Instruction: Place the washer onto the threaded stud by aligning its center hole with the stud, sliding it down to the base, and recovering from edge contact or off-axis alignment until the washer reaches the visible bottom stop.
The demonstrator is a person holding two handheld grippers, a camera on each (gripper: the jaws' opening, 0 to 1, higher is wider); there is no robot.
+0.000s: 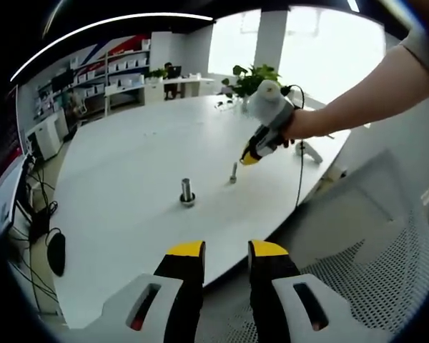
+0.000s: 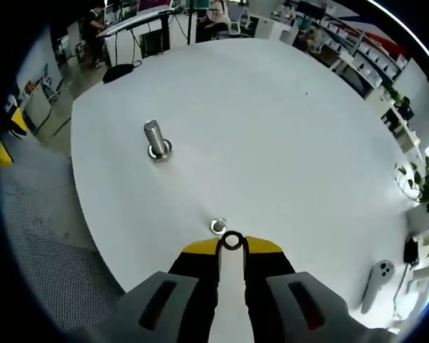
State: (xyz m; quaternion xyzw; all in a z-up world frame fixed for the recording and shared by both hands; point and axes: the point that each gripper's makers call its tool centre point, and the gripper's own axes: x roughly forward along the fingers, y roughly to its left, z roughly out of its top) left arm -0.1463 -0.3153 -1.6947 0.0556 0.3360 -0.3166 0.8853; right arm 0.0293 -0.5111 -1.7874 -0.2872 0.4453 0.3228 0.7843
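Washer (image 2: pixel 232 241): clamped at the very tips of the right gripper (image 2: pixel 232 246), held by its rim, hole facing the camera. It hangs over the white table (image 2: pixel 286 121), just above a small stud (image 2: pixel 218 226) that sits right beyond the jaw tips. Left of that stud, well apart, a thicker post (image 2: pixel 156 140) stands upright on a round base. Which of the two is the target I cannot tell for sure; the small stud is the nearer.

Risks, as I judge them:
- The grip is on the rim only, at the tips. A knock of the rim against the stud top could twist the washer in the jaws or flick it out onto the table.
- If the washer comes down tilted, the hole may catch on the threads and jam partway instead of reaching the base.
- The stud is small and stands free; a sideways push could tip it.

Left gripper view: left gripper (image 1: pixel 225 257) with jaws apart, holding nothing, low at the near edge of the table (image 1: pixel 129 157). Left of the stud (image 1: pixel 233 173) stands the thick post (image 1: pixel 187 191). Right of the stud, the right gripper (image 1: pixel 249 158) approaches from above in a person's hand (image 1: pixel 304 123).

This side view gives the height of the tips over the stud, which the right gripper view does not. The right gripper view gives the hole-to-stud lineup; from the side the washer is too small to make out.
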